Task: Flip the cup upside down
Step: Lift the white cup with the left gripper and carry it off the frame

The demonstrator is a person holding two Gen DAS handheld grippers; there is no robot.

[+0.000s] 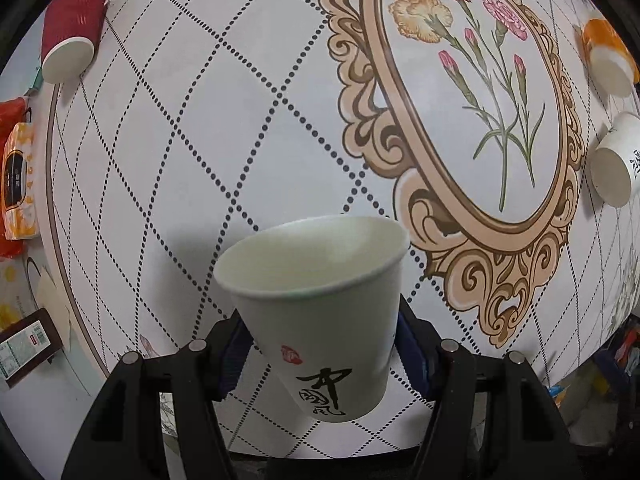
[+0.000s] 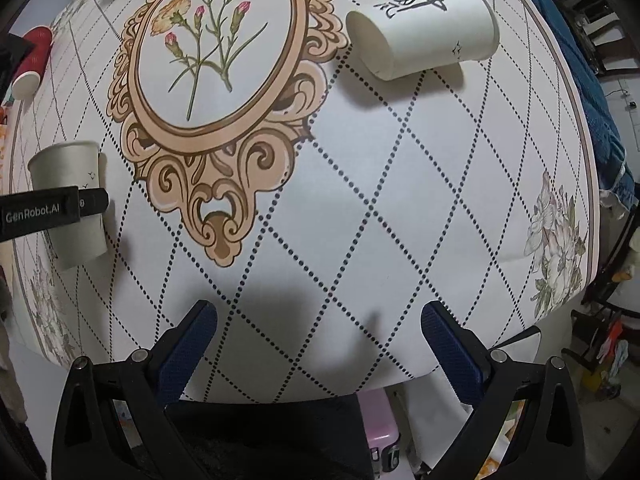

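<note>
Your left gripper [image 1: 320, 344] jaws pinch the white paper cup [image 1: 316, 280] mouth-up above the surface [image 1: 200, 140], right gripper [image 2: 320, 356] wide open, empty; squeeze harder and thin walls may buckle mid-flip.

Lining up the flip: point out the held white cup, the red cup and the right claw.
held white cup [image 1: 320, 320], left wrist view, on its outer wall.
red cup [image 1: 74, 20], left wrist view, on its ribbed side.
right claw [image 2: 320, 344], right wrist view, midway between the open fingertips.

Left tongs [image 1: 320, 344] clamped closed; right tongs [image 2: 320, 332] spread wide, holding nothing.
</note>
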